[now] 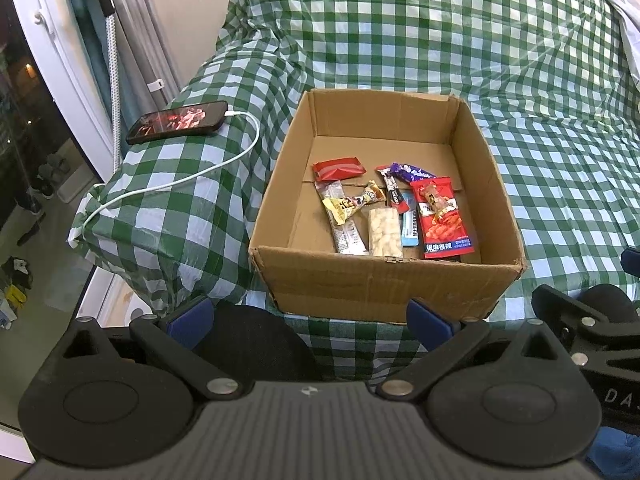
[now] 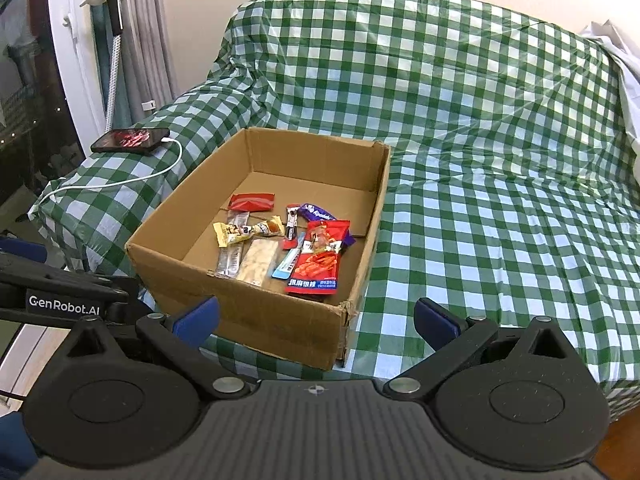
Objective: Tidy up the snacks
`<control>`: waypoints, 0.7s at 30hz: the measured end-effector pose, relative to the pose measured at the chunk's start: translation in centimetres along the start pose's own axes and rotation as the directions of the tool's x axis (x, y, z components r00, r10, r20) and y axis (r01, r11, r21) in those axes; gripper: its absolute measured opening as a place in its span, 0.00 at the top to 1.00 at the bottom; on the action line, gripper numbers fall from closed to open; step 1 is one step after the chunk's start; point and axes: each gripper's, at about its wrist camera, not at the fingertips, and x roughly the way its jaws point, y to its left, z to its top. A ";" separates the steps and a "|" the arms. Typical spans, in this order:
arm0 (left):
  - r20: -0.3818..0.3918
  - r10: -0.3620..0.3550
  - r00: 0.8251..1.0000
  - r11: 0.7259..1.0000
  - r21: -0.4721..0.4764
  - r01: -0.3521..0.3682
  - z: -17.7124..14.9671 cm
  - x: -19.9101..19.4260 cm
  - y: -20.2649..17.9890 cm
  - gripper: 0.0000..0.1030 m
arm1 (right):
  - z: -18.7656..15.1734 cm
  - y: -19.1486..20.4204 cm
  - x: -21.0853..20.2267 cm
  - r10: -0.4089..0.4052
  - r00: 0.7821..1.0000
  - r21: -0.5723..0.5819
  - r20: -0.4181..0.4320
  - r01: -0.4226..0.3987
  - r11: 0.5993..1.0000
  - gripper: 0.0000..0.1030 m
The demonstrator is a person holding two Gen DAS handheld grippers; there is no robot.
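My left gripper [image 1: 310,320] and right gripper [image 2: 316,320] both gape wide, holding nothing, at the bottom of each frame. The snacks [image 1: 394,212] lie mid-frame inside the cardboard box [image 1: 380,280] on the checkered cloth [image 1: 560,160].

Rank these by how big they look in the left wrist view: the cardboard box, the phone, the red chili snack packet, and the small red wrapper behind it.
1. cardboard box
2. phone
3. red chili snack packet
4. small red wrapper

The phone and packet look close in size, so that order is unsure.

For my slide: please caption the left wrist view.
Open hand-held gripper facing a cardboard box of snacks on a checked cloth.
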 end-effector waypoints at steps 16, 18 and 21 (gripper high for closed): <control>-0.006 -0.004 1.000 1.000 0.006 0.004 0.0 0.1 -0.1 0.00 | 0.0 0.0 0.2 -0.017 1.000 0.011 -0.012 0.017 1.000 0.01; -0.008 -0.004 1.000 1.000 0.006 0.004 0.0 0.1 -0.2 0.00 | 0.0 0.0 0.2 -0.010 1.000 0.015 -0.014 0.010 1.000 0.01; -0.009 -0.003 1.000 1.000 0.005 0.003 -0.1 0.1 -0.2 0.00 | -0.1 0.2 0.2 0.014 1.000 0.012 -0.020 -0.014 1.000 0.01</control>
